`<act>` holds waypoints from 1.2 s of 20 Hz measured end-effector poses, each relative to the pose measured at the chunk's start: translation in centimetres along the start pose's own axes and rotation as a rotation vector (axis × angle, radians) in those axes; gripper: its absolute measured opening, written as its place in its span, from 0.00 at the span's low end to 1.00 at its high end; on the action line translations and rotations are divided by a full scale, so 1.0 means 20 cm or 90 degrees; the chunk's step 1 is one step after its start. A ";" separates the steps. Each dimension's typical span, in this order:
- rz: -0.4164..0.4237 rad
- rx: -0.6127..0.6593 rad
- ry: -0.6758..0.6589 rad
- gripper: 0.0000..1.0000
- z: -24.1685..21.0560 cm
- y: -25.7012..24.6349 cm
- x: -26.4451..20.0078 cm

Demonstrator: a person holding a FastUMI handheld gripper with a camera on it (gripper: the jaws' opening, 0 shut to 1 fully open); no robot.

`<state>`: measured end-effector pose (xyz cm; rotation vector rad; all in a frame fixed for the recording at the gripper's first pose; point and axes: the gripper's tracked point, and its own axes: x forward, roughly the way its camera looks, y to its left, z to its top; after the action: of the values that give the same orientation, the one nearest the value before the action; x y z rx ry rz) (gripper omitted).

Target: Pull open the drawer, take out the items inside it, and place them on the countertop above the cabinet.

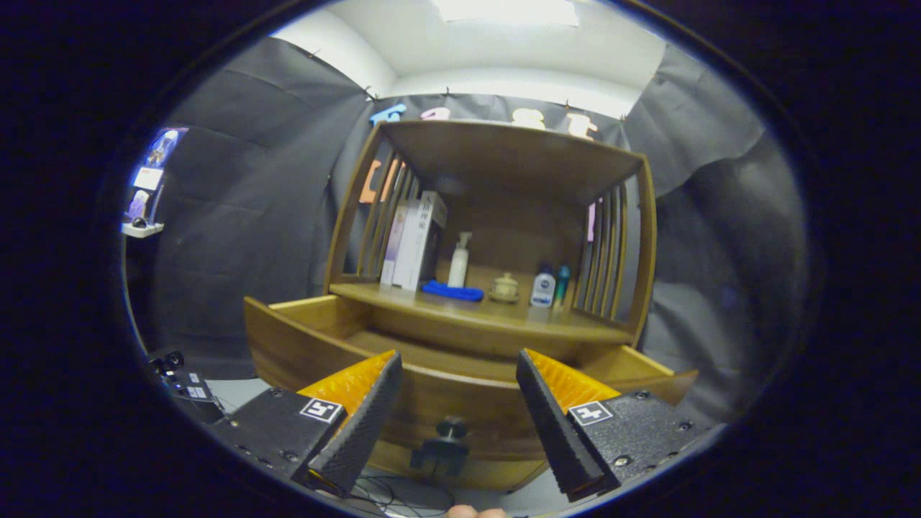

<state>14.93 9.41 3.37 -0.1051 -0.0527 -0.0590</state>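
A wooden cabinet stands ahead with its drawer (309,345) pulled out toward me; the part of its inside that shows is bare wood. The drawer's dark knob (451,429) sits on its front panel, low between my fingers. My gripper (460,374) is open, with nothing between its fingers, held just in front of the drawer front. On the countertop (468,311) above the drawer lie a blue cloth-like item (452,291), a white pump bottle (459,260), a small tan jar (504,288), a white bottle (543,289) and a teal bottle (562,280).
Upright white boxes (417,241) stand at the countertop's left, beside the slatted side. A wooden top shelf (504,155) roofs the countertop space. Dark equipment (183,385) sits on the floor left of the drawer. A fingertip (471,511) shows below the gripper.
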 end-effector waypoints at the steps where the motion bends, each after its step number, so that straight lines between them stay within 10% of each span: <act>1: 0.003 -0.002 -0.005 1.00 0.06 -0.02 0.03; 7: 0.053 0.037 0.038 0.99 0.26 -0.08 0.30; 13: 0.131 0.078 0.296 1.00 0.03 -0.01 0.50; 24: 0.122 0.169 0.611 0.91 -0.39 0.03 0.56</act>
<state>26.54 8.47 -3.88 0.1913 0.9052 0.0937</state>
